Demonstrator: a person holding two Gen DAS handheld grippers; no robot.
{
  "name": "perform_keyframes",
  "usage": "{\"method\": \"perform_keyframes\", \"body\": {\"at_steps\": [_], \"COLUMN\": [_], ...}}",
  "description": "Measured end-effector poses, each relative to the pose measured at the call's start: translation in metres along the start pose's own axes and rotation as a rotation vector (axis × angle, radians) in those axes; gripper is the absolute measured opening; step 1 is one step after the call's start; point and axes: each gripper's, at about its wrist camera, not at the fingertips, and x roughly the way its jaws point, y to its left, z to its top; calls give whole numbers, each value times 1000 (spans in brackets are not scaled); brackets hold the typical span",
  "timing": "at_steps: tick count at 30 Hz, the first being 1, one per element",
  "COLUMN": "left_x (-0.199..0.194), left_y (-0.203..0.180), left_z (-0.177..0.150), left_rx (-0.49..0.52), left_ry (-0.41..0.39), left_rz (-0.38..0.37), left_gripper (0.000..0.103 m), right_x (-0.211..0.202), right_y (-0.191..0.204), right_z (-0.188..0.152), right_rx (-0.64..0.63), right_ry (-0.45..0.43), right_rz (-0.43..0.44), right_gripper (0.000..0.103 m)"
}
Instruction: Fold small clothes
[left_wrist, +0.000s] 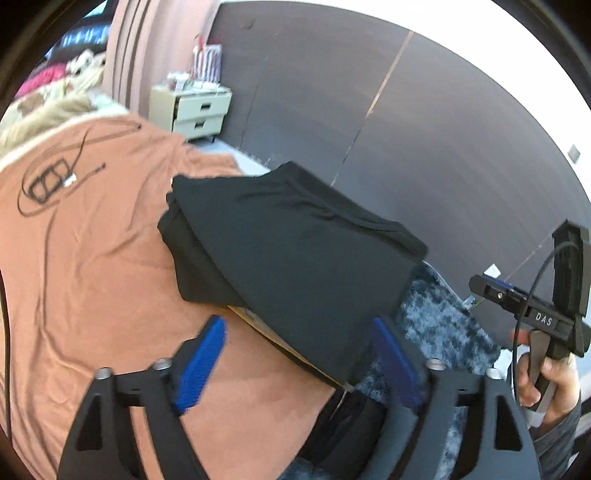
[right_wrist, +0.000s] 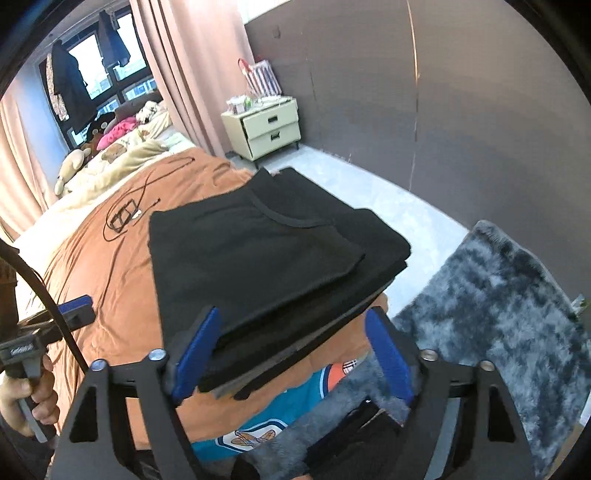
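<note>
A folded black garment (left_wrist: 295, 240) (right_wrist: 258, 251) lies in a neat stack on the orange bed cover (left_wrist: 92, 258) (right_wrist: 110, 277), at the bed's near corner. My left gripper (left_wrist: 299, 325) is open, its blue pads standing wide on either side of the garment's near corner without pressing it. My right gripper (right_wrist: 291, 314) is open too, and the stack's near edge reaches in between its blue pads. Each gripper appears in the other's view, held by a hand: the right gripper (left_wrist: 532, 295) at the right edge, the left gripper (right_wrist: 74, 310) at the left edge.
A teal printed garment (right_wrist: 280, 413) hangs below the bed edge under the stack. A shaggy blue-grey rug (right_wrist: 498, 295) covers the floor on the right. A black cable with an adapter (right_wrist: 122, 218) lies farther up the bed. A cream nightstand (right_wrist: 266, 125) stands by the grey wall.
</note>
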Motion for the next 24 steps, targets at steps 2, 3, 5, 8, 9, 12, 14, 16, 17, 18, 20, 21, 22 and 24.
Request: {"method": "perform_keyframes", "body": {"at_steps": [2,3,5,8,9,12,14,16,17,18,20,21,22,24], "left_x": [-17,-27,-47,-75,-82,-105,-122,-138,-145,-153,-167,-173,-180,-195], "left_y": [-9,-13,-21,-31,-33,-39,-41,-41,-41,-40,-38,-38,-38,-39], "left_z": [-5,-9,-17,-29,-32,-47,-57,-67,-72,-76,-85,-89,-94,-104], "left_rx": [29,43,59,63,66,73,71,65,62,59,49,48,46,48], "left_ry": [-27,-42,-75,-105,-111,-136,-153,-174,-183,-193,-212,-218,-227,-246], "left_rz": [8,15,25,21,19,30,44,58,64,72,90,95,102,120], "left_gripper": [97,98,103,103,102,103,103,103,102,103,103,103,103,103], "right_x": [-19,-27,-47,-73,-78,-97,-105,-117,-121,-126,-135,-140,-144,-147], "right_y": [8,11,19,28,30,41,46,53,54,58,62,65,67,68], "right_z": [-8,-11,-22,-50,-57,-77,-86,-95,-99,-104,-113,-121,-125,-134], "right_rx": [1,6,9,-9,-15,-39,-48,-63,-68,-75,-97,-108,-114,-121], "right_ry": [-21,-34,-62,-89,-95,-115,-127,-147,-156,-165,-184,-196,-203,-205], "right_rz": [-6,-3,-6,-13,-16,-18,-11,-2,4,15,19,15,21,32], "right_gripper": [85,87,88,91,92,96,99,103,103,103,103,103,103,103]}}
